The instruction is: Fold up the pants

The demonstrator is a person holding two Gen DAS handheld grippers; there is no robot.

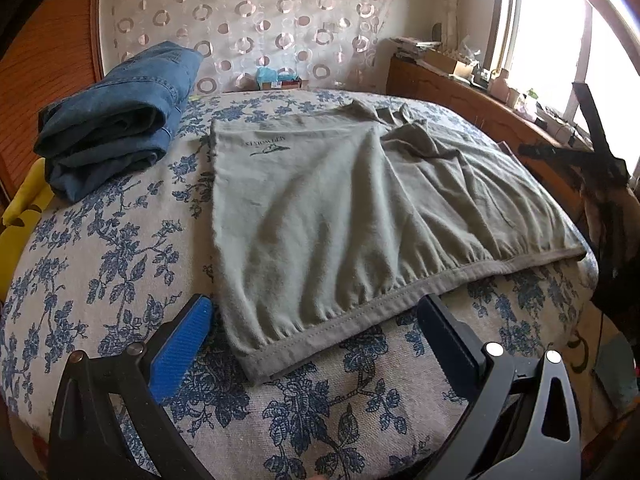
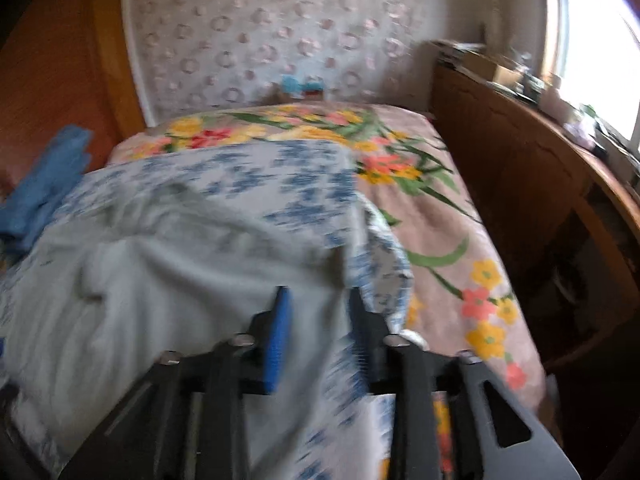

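Note:
Grey-green pants (image 1: pixel 320 208) lie flat on a blue-flowered sheet (image 1: pixel 100 260), with the elastic waistband (image 1: pixel 400 292) nearest me and a small dark logo (image 1: pixel 266 146) near the far left corner. My left gripper (image 1: pixel 318 320) stands wide open just above the waistband's left part, and its blue pad (image 1: pixel 188 344) is clear of the cloth. The right wrist view is blurred. In it the pants (image 2: pixel 160 280) look pale grey, and my right gripper (image 2: pixel 318 306) hangs over their right edge with a gap between its fingers and nothing pinched there.
Folded blue jeans (image 1: pixel 116 120) sit at the sheet's far left. A yellow object (image 1: pixel 24 208) lies at the left edge. A bright flowered cover (image 2: pixel 440 240) spreads to the right, next to a wooden cabinet (image 2: pixel 520 184) with clutter under the window (image 1: pixel 560 20). A dark black shape (image 1: pixel 592 152) stands at the right edge.

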